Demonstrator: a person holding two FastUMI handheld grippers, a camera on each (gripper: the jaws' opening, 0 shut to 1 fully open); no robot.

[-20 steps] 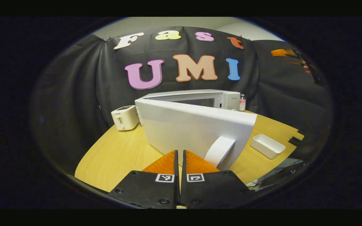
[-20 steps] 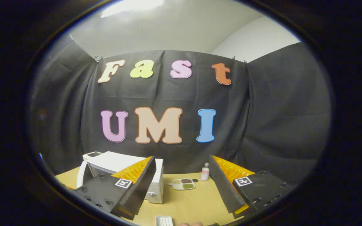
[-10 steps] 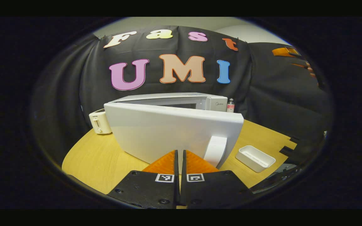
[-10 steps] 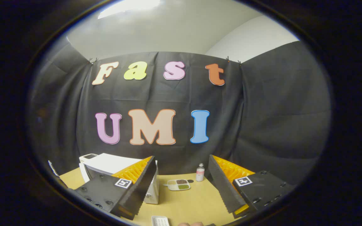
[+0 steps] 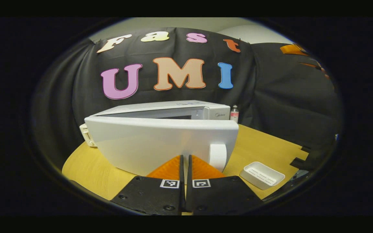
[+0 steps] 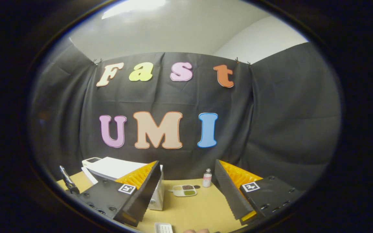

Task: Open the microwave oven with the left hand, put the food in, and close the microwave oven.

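White microwave door [image 5: 160, 142] half open, left claw [image 5: 185, 163] closed and empty just before it

Swing the door wider by its handle [image 5: 218, 157] with a steady arc; food tray [image 6: 184, 190] waits far on the bench [image 6: 189, 210], right of the microwave [image 6: 121, 171]; right claw [image 6: 186, 191] hangs open, holding nothing.

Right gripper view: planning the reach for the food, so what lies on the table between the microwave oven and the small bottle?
In the right gripper view, the divided food tray sits between the microwave oven and the small bottle.
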